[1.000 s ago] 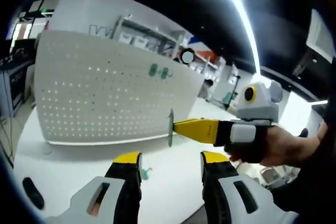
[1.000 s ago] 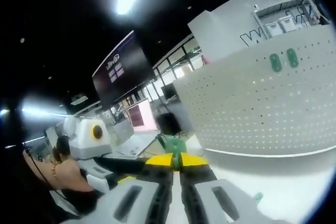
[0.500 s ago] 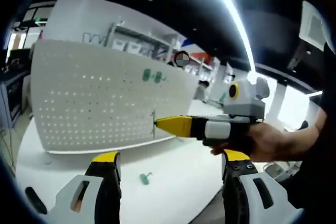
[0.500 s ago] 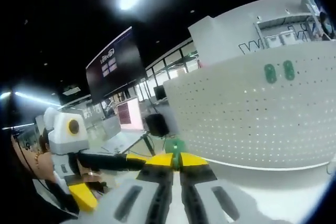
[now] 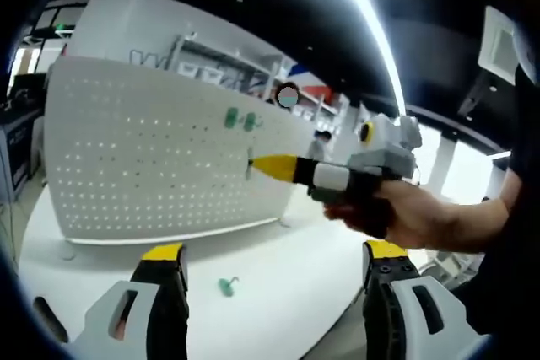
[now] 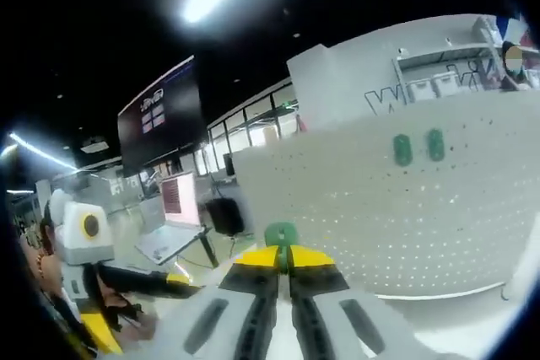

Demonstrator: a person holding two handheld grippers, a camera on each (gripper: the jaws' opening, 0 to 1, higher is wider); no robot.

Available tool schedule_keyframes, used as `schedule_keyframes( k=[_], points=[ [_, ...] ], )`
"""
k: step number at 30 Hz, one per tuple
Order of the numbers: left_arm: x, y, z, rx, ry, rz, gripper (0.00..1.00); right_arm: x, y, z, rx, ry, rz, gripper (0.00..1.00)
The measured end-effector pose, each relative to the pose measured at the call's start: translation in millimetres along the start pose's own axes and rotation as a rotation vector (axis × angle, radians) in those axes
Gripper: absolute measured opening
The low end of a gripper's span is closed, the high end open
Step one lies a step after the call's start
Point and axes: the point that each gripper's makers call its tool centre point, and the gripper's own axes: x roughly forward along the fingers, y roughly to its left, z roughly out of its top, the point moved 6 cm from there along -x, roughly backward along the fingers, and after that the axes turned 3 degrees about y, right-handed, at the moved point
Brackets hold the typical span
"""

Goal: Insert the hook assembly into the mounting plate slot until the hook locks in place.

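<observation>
A white pegboard [image 5: 143,166] stands upright on the white table [image 5: 287,284]. Two green hooks [image 5: 240,120] hang side by side high on its face, also seen as green hooks [image 6: 419,147] on the pegboard [image 6: 363,208] in the right gripper view. My right gripper [image 6: 283,255] is shut on a small green hook piece [image 6: 281,233] that pokes up between its yellow tips. From the left gripper view, the right gripper [image 5: 268,166] points its tip at the board's face, held by a hand. My left gripper [image 5: 274,260] is wide open with nothing in it. Another green hook [image 5: 226,286] lies loose on the table.
The person's hand [image 5: 422,221] and dark sleeve take up the right side of the left gripper view. The left gripper [image 6: 84,242] shows at the lower left of the right gripper view. Behind are shelving, screens and a bright ceiling strip light.
The right gripper has risen and moved in toward the pegboard's face with the green piece. The left gripper's jaws spread wider a second ago and have stayed open.
</observation>
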Motion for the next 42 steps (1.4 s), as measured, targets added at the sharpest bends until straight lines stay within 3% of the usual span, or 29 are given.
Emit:
schedule_keyframes(
  k=[10, 19, 32, 42],
  points=[
    [-2.0, 9.1, 2.2, 0.010, 0.003, 0.016, 0.87, 1.1, -46.3, 27.0, -0.043, -0.087, -0.151, 0.01],
    [-6.3, 14.8, -0.9, 0.004, 0.021, 0.024, 0.86, 8.2, -80.3, 35.9, -0.049, -0.110, -0.243, 0.01],
    [-8.6, 21.3, -1.8, -0.017, 0.030, 0.037, 0.87, 15.6, -118.0, 58.5, -0.085, -0.150, -0.333, 0.01],
    [-8.0, 25.2, -4.8, -0.028, 0.037, 0.059, 0.90, 19.4, -144.5, 61.5, -0.073, -0.166, -0.398, 0.01]
  ],
)
